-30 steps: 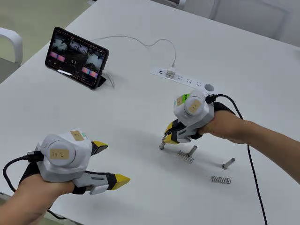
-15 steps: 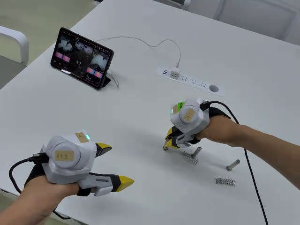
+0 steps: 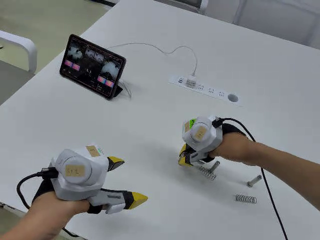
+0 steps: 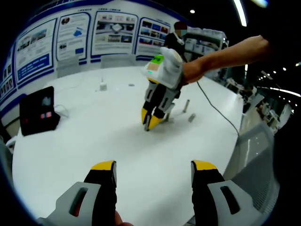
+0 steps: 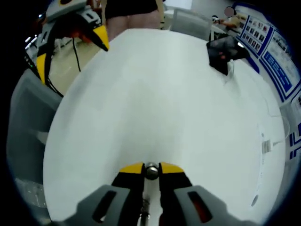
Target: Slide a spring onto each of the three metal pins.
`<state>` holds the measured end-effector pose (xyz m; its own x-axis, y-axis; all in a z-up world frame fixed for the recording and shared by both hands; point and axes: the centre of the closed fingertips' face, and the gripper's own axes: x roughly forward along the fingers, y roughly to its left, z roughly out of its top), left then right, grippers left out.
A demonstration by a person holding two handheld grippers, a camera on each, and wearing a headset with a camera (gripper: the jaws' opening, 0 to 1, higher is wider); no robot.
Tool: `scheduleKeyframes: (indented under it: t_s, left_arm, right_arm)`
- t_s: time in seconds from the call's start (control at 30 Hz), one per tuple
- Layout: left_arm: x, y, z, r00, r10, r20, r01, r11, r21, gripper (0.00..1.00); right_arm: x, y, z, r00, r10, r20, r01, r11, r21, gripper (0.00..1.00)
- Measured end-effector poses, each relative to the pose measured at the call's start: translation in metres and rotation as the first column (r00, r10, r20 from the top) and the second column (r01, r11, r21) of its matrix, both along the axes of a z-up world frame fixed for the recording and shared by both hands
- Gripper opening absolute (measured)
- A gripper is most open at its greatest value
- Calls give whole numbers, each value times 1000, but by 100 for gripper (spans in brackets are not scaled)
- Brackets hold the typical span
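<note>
Holding entry: right gripper (image 3: 186,159), jaws closed to a narrow gap on a metal pin (image 5: 151,171).

- Held pin: bright silver with a rounded head. In the right gripper view the head sits squarely between the two yellow tips, and part of the shank runs back down the gap between the jaws. The tips are lowered to the white surface (image 3: 150,125), in its near right part.
- Second pin (image 3: 214,166): short, grey metal. It lies flat just right of the right gripper, outside the jaws.
- Coiled spring (image 3: 206,173): small, silver, lying loose. It is just beside the second pin on the near side; whether they touch cannot be told.
- Third pin (image 3: 254,180): lies flat farther toward the right edge, well apart from the jaws.
- Second spring (image 3: 246,199): lies flat, nearer the near edge than the third pin and apart from it.
- Left gripper (image 3: 126,180): jaws wide apart with nothing between them. It is over the near left part of the surface, well apart from the pins.
- Tablet (image 3: 92,66): propped up toward the far left edge, screen lit.
- Power strip (image 3: 202,87): white, toward the far side, with a cable (image 3: 150,47) running from it.
</note>
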<state>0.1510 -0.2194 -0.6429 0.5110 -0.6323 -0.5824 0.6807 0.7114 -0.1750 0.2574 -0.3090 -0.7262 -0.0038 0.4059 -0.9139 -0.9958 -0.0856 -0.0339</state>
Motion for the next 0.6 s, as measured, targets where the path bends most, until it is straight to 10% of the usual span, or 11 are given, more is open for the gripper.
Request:
scheduleKeyframes:
  t_s: [0.6]
  left_arm:
    - [-3,-3,6,1000,-4,6,4,1000,3,66]
  right_arm:
    - [4,-17,20,990,-140,-10,140,989,44,48]
